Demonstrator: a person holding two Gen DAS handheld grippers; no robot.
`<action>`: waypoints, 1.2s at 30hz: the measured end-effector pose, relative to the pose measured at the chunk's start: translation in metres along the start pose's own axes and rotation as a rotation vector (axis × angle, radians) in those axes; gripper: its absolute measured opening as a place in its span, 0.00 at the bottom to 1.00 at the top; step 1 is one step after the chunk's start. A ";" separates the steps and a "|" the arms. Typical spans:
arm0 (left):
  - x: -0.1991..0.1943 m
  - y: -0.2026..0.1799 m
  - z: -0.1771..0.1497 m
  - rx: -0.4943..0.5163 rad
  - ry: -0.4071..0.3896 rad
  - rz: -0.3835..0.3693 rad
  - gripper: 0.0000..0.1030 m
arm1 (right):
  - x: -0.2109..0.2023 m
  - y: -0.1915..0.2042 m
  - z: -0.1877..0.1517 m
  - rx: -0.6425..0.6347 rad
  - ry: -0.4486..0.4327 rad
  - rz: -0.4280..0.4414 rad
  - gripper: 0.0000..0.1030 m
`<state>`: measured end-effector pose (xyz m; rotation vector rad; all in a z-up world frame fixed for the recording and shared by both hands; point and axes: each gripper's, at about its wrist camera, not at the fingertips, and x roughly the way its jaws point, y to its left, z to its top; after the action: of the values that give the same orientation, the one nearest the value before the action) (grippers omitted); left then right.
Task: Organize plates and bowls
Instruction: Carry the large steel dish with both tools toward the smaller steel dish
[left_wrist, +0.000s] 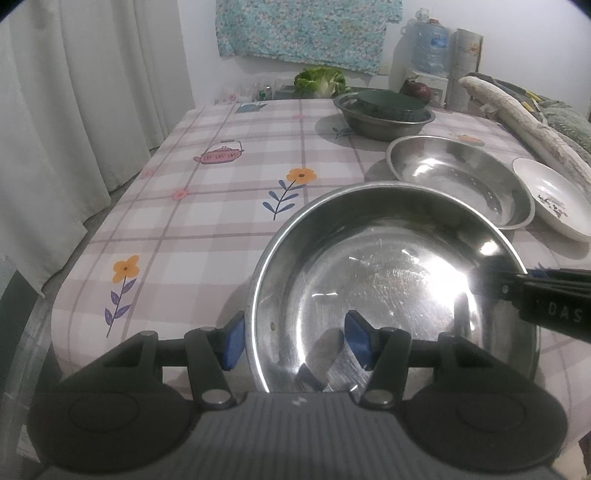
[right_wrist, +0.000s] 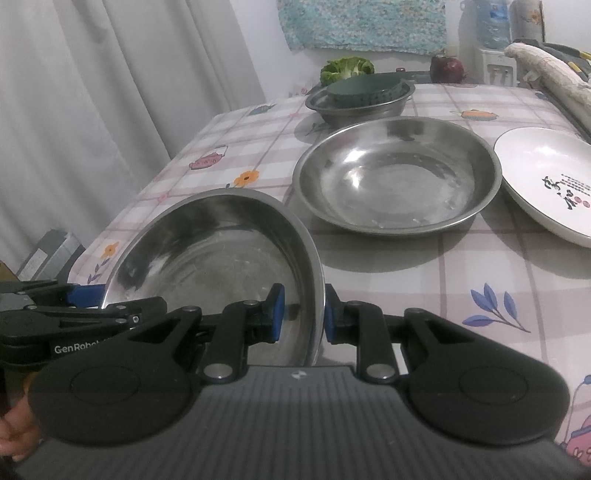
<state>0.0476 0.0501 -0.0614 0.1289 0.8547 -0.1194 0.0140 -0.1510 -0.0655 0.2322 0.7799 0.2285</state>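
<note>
Steel pan (left_wrist: 388, 280), round, shiny and scratched, sits tilted at the tabletop's (left_wrist: 221, 229) near edge, its open face up. The left claw (left_wrist: 295, 341) straddles its left rim, pads wide apart, not pressing. The right claw (right_wrist: 301, 314) brackets the right rim narrowly; whether it pinches, I cannot tell. Just beyond lies a second steel dish (right_wrist: 395, 177), beside a white plate (right_wrist: 546, 177). Toward the far edge, a steel bowl (right_wrist: 360, 105) holds a dark green dish (right_wrist: 365, 90).

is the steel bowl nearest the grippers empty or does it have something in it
Empty. The near steel bowl shows only bare, scratched, shiny metal inside in both wrist views.
</note>
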 end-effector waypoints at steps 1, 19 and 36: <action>0.000 0.000 0.000 0.001 0.000 0.000 0.56 | 0.000 0.000 0.000 0.001 -0.001 0.000 0.21; -0.004 -0.011 0.006 0.028 -0.005 -0.007 0.56 | -0.010 -0.008 -0.001 0.028 -0.021 -0.007 0.21; -0.007 -0.030 0.012 0.065 -0.013 -0.015 0.56 | -0.024 -0.020 -0.004 0.070 -0.043 -0.016 0.22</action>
<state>0.0474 0.0192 -0.0505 0.1827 0.8395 -0.1616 -0.0031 -0.1764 -0.0578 0.2959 0.7477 0.1804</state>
